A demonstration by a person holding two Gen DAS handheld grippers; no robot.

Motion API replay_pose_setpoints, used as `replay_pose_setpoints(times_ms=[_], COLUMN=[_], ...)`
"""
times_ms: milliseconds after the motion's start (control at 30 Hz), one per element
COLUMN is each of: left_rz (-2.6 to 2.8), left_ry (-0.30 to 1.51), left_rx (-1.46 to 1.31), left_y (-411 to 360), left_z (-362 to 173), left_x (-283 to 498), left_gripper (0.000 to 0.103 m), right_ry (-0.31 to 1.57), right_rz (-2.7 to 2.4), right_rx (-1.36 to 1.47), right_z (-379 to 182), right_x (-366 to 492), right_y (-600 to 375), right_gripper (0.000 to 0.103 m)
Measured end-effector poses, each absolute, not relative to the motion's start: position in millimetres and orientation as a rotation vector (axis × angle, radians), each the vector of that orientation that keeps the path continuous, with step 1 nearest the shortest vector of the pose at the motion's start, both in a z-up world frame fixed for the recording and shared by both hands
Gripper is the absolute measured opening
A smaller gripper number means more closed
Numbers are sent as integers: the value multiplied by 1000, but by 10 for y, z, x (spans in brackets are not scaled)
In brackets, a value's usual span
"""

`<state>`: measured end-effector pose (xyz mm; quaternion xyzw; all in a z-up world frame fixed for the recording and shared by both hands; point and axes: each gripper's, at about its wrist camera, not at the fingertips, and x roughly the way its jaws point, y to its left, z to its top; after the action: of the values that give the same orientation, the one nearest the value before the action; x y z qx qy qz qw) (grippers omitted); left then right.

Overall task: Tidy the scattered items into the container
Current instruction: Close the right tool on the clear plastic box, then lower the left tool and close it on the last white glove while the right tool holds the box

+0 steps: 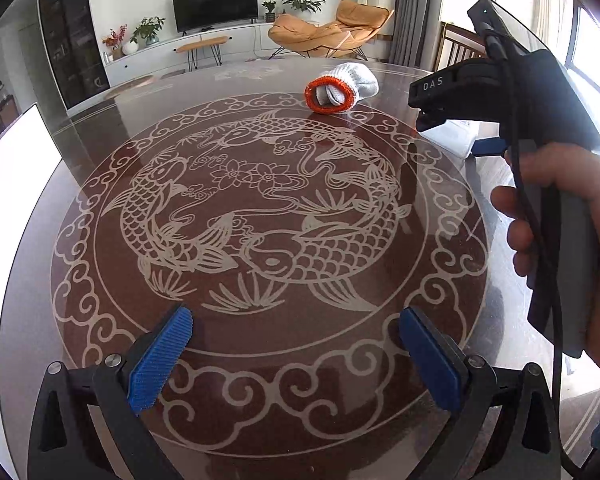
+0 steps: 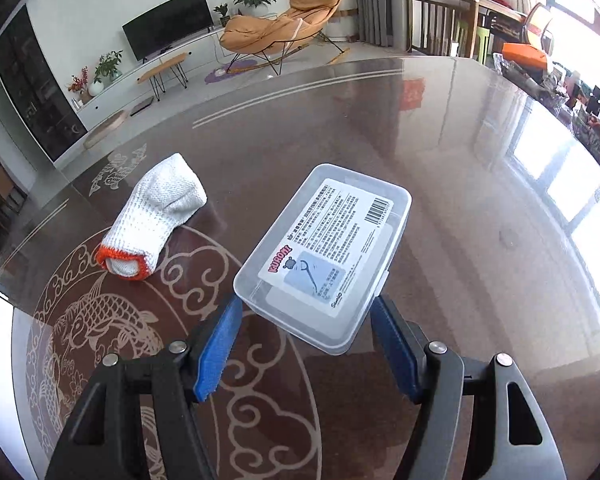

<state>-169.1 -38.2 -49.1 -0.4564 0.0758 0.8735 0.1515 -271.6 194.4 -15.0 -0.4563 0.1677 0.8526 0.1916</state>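
**Inspector:** Report the bench (image 1: 40, 248) as it stands.

**Onlooker:** One scattered item in sight: a rolled white glove with an orange cuff (image 2: 150, 226), lying on its side on the glass top, cuff end towards us. The container (image 2: 324, 256) is a clear plastic box with a printed label showing through its base, sitting open side up and empty, just beside the glove on its right, not touching it.

**Inspector:** Grippers?

**Onlooker:** The right gripper (image 2: 304, 346) has its jaws spread wide on either side of the box's near end; the blue pads appear clear of its walls, so it holds nothing. The left gripper (image 1: 296, 356) is wide open too, over the koi pattern, well apart from the glove, nothing between its pads.

**Inspector:** Step in hand?

**Onlooker:** My judgement: the box is placed and let go, and the glove is not yet picked up, so the task is near its beginning.

**Inspector:** Next move?

**Onlooker:** One gripper must reach the glove and close across its soft roll, firmly enough that it does not unroll, then carry it over the rim. The light box may slide if knocked
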Motion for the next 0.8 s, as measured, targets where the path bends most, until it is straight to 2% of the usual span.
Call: replay_pose_setpoints(times_ms=[200,567,700,800], left_rz=[2507,2472,2410,2442], left_ry=[217,245,287,300], left_rx=[-1310,-1313,-1322,-1204], left_y=[-382,-372,-304,-156], left_z=[-491,-481,-411,-209], left_x=[-1691,-1741,-2201,-2708], left_gripper=[103,103,103,103], right_ry=[307,214,172,166], right_rz=[2357,2515,2576,2603], right_rx=[-1226,-1232,-1262,-1274], right_z=[-169,-200,-222,-240], right_x=[-2960,-2762,-2459,-2274], right_y=[1850,2109,2307,2427], right_gripper=[69,66,66,66])
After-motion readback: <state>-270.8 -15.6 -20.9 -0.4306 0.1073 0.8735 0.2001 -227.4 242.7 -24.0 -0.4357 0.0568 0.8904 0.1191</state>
